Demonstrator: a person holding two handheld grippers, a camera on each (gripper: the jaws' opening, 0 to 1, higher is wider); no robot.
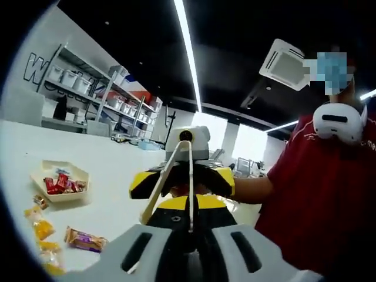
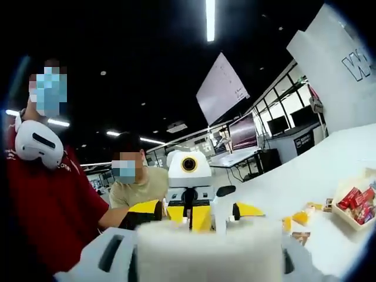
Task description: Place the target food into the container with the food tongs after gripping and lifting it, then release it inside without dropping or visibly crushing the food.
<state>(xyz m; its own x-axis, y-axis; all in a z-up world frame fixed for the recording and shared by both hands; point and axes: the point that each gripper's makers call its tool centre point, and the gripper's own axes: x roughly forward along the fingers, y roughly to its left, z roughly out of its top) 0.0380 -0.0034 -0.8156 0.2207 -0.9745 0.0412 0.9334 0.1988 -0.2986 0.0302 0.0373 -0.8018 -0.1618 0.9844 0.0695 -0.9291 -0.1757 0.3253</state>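
Tongs (image 1: 176, 176), pale and metal, rise between the left gripper's (image 1: 189, 249) grey jaws in the left gripper view, their two arms spread apart toward the handle end and meeting up near the frame's centre; nothing is pinched between them here, and whether the jaws press on them or merely cradle them I cannot tell. Opposite, the right gripper (image 1: 187, 176), yellow and black, faces the tongs at the centre of that view, seemingly touching them, though its grip is hidden. In the right gripper view a pale blurred block fills the space between its own jaws at the bottom, so its state cannot be told either; the left gripper (image 2: 189, 202) shows beyond. My judgement is that the tongs are being seated for use, so it is best to settle them squarely before reaching, then squeeze only lightly on the food. Wrapped snacks (image 1: 85, 239) lie loose on the white table (image 1: 111, 170) at lower left, well apart from the tongs, so the target food is not yet gripped. Just above them sits a shallow hexagonal tray (image 1: 60, 183), cream-coloured, already holding several red-wrapped pieces (image 1: 57, 184); it appears again at the right edge of the right gripper view (image 2: 355, 205).
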